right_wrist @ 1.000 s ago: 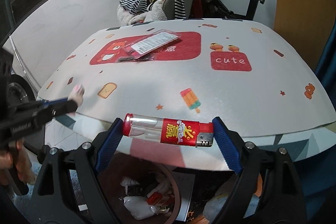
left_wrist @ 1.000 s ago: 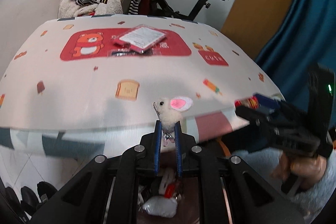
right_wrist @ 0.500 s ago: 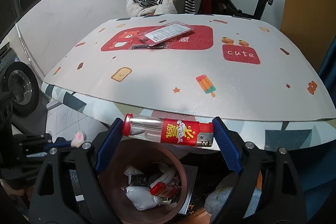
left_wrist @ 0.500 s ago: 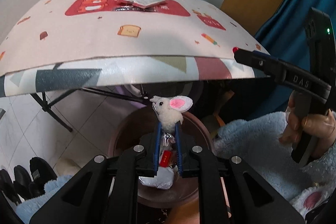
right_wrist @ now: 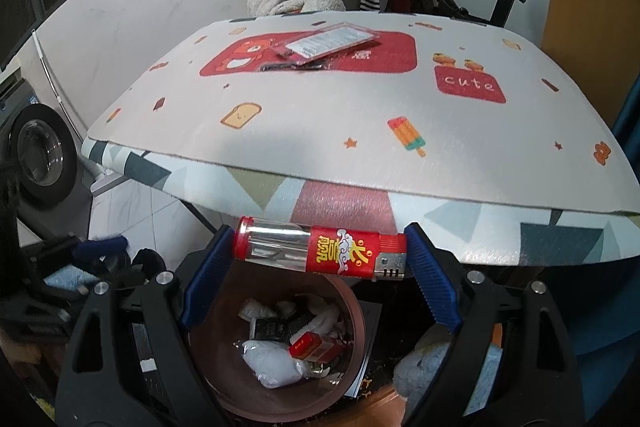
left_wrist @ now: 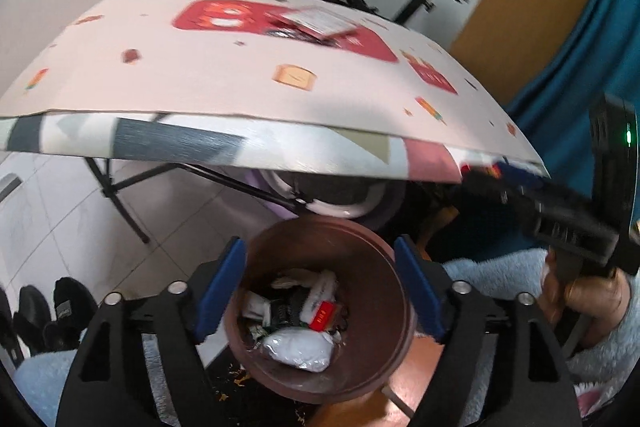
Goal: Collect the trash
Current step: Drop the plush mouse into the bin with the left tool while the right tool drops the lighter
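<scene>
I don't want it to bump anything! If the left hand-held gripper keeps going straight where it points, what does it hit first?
Probably the brown trash bin. The open left hand-held gripper points down into its mouth, so it would likely meet the trash inside, though depth is hard to judge.

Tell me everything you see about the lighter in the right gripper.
The lighter lies sideways, clamped end to end between the blue pads of the right gripper. One half is clear plastic with a red cap, the other a red label with gold characters, ending in a metal head. It hangs above the brown bin, in front of the table edge.
</scene>
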The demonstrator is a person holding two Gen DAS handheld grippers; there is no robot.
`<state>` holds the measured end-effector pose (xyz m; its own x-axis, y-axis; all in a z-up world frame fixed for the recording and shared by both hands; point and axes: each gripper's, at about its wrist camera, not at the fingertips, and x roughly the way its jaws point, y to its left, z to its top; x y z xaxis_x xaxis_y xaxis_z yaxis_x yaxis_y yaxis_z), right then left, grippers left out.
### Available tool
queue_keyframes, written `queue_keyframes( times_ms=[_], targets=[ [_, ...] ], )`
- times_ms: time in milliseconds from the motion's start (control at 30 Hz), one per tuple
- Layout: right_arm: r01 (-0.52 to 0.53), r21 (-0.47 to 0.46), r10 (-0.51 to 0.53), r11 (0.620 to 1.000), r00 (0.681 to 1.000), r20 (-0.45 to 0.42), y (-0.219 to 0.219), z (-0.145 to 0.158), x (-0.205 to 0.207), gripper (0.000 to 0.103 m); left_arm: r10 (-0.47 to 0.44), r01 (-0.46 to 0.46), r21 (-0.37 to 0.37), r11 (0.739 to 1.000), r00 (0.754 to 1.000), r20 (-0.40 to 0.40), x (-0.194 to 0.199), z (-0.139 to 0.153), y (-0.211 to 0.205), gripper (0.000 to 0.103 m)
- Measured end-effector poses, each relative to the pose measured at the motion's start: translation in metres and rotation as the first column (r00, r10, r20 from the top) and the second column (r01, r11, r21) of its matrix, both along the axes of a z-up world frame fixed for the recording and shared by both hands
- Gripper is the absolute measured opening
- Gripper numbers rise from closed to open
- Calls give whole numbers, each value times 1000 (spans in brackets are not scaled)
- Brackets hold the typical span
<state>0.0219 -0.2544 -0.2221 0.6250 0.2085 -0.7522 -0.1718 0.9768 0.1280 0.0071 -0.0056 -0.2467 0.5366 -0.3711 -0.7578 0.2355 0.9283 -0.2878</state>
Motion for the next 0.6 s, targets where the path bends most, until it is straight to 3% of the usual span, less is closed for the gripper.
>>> queue_keyframes(
  times_ms=[167, 400, 600],
  targets=[
    [-26, -10, 26, 1000, 999, -24, 8, -11, -6, 84, 127, -128, 26, 991, 992, 27, -5, 8, 21, 88],
    [-68, -30, 66, 997, 996, -62, 23, -28, -15, 84, 269, -271, 56, 961, 962, 52, -17, 9, 45, 90],
    [-107, -43, 102, 993, 989, -104, 34, -48, -24, 84, 248, -249, 85, 965, 968, 22, -24, -1, 34, 90]
  ],
)
